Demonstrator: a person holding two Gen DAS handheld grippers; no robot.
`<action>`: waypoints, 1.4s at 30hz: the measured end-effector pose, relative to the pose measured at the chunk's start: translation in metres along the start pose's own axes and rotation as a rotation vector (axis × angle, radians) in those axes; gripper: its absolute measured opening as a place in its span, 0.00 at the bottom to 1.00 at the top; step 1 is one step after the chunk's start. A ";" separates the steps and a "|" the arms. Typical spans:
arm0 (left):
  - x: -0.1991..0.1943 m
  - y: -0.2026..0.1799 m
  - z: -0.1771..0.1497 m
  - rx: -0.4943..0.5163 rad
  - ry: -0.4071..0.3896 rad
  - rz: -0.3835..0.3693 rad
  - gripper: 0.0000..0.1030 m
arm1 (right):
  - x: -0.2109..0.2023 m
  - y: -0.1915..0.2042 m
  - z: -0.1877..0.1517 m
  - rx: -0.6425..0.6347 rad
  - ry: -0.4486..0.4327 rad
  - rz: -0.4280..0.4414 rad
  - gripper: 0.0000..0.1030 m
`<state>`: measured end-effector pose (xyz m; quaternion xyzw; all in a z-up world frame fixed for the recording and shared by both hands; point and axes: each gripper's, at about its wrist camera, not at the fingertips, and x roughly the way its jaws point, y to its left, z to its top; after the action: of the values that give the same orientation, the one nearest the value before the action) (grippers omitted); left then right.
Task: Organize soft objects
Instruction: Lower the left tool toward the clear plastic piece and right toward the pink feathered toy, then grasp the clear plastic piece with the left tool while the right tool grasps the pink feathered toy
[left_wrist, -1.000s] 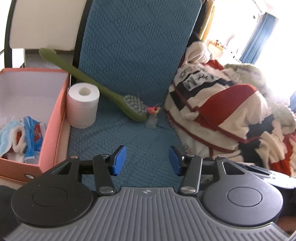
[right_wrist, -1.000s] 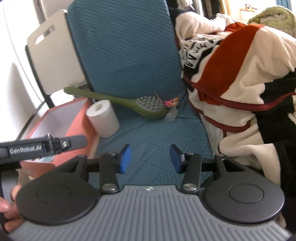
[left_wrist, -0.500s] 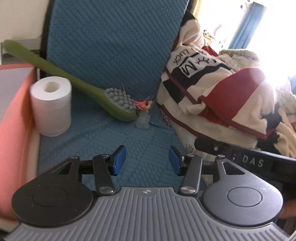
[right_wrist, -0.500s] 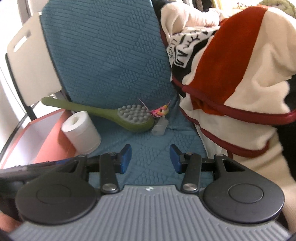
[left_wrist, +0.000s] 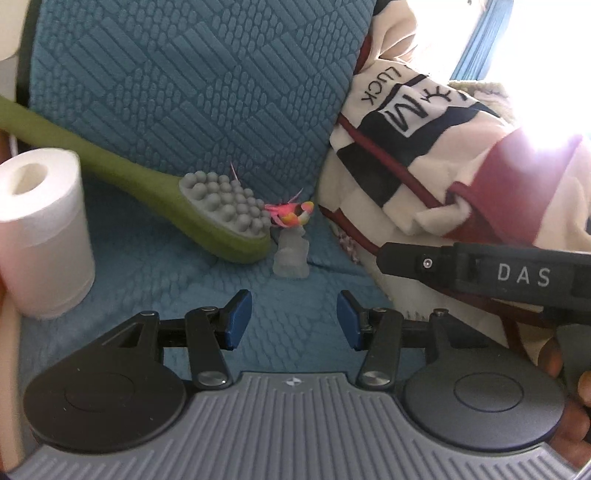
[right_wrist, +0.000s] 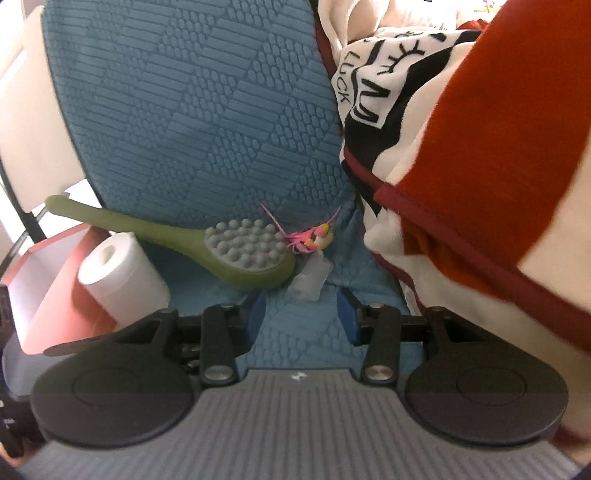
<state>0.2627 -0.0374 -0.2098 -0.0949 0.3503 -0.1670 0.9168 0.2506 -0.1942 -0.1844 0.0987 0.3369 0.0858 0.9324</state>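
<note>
Blanket (left_wrist: 424, 173) both views; orange box (right_wrist: 55, 291) right view only.

Both wrist views look low and close along the blue seat (left_wrist: 207, 110), sharing brush (left_wrist: 225, 210) and blanket (right_wrist: 480, 166).

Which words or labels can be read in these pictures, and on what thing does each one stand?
"LUCK": on the striped blanket, printed sideways; also legible in the right wrist view.
"DAS": on the black body of the right gripper.
A big black-and-white symbol beside "LUCK" cannot be read with certainty.
</note>
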 end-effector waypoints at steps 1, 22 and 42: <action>0.006 0.001 0.003 0.009 -0.007 -0.004 0.55 | 0.006 -0.002 0.003 0.001 0.002 0.002 0.44; 0.085 0.025 0.024 -0.025 0.050 -0.077 0.53 | 0.114 0.003 0.052 -0.042 0.075 -0.050 0.36; 0.127 0.027 0.028 -0.052 0.065 -0.103 0.34 | 0.155 -0.010 0.063 -0.013 0.182 -0.059 0.37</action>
<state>0.3766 -0.0577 -0.2748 -0.1312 0.3786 -0.2080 0.8923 0.4094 -0.1764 -0.2340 0.0742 0.4222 0.0690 0.9008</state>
